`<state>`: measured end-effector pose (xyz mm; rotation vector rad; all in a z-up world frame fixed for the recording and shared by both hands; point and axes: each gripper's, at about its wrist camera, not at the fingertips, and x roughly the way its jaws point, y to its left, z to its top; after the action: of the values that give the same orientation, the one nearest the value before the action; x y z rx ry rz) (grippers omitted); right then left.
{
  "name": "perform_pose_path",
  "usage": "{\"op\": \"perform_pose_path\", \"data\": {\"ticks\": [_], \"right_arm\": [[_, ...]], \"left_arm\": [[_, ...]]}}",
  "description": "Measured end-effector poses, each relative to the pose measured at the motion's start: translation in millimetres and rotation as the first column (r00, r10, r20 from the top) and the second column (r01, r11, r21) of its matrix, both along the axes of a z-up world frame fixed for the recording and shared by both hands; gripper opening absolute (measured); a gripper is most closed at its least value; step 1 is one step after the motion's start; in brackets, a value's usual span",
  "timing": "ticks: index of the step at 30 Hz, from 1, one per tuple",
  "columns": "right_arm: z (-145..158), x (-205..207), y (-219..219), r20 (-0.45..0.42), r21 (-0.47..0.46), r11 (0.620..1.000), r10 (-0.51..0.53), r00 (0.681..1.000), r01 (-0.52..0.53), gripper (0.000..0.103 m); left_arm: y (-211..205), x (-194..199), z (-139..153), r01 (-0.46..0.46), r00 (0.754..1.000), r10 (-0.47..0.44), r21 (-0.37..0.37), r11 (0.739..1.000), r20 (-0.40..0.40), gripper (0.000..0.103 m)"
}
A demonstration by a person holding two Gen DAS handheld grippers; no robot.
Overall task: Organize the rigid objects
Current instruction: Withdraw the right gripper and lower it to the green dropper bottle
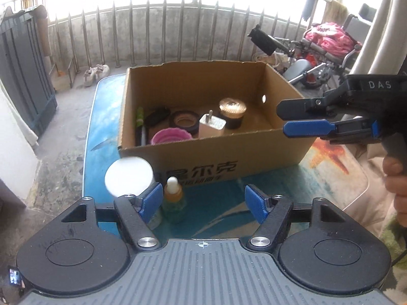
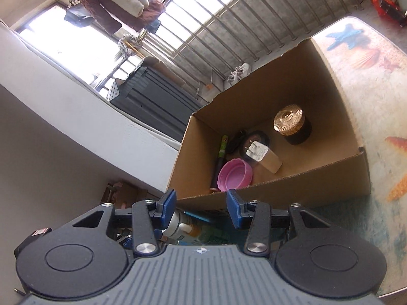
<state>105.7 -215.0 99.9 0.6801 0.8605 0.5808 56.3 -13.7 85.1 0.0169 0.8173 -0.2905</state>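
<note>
A cardboard box (image 1: 216,150) is set on the sea-picture table (image 1: 330,175). Inside are kept a pink lid (image 2: 235,175), a white charger (image 2: 263,156) and a gold-lidded jar (image 2: 292,124). A small dropper bottle (image 1: 173,198) (just outside the box) is seen between the spread left gripper (image 1: 203,200). The right gripper (image 2: 201,208) is spread too, holding nothing.

brown cardboard box (image 1: 216,150) w/ black letters on the front. inside: pink bowl (image 2: 235,175), white plug (image 1: 212,125), black jar w/ shiny gold lid (image 2: 292,124), black tape ring (image 1: 185,122), green pen (image 1: 139,117). little bottle (image 1: 173,198) is green + orange w/ white tip. round white lid (image 1: 129,176). table mat (image 2: 368,58) is blue w/ orange shells + starfish. both grippers black w/ blue pads (image 1: 152,199).
</note>
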Motion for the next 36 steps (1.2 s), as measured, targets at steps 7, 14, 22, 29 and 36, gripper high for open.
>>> {"op": "perform_pose_path", "data": {"ticks": [7,14,22,29,36], "right_arm": [[-20,6,43,-0.053,-0.009,0.996,0.086,0.995,-0.087,0.047],[-24,7,77,-0.027,-0.114,0.982,0.145,0.989,-0.147,0.046],[-13,2,123,0.064,-0.337,0.907,0.289,0.955,-0.252,0.041],[-9,-5,155,0.123,-0.517,0.804,0.409,0.904,-0.293,0.036],[-14,-6,165,0.121,-0.552,0.771,0.45,0.885,-0.317,0.018]], "left_arm": [[5,-4,-17,-0.011,0.999,0.01,0.025,1.0,0.031,0.071],[-3,-1,-41,0.024,0.999,-0.028,0.1,0.995,0.043,0.067],[-6,-5,-53,0.055,0.997,-0.061,0.115,0.992,0.05,0.063],[3,-4,-58,0.053,0.998,-0.057,0.098,0.994,0.036,0.062],[8,-5,-59,0.047,0.998,-0.051,0.097,0.994,0.033,0.061]]}}
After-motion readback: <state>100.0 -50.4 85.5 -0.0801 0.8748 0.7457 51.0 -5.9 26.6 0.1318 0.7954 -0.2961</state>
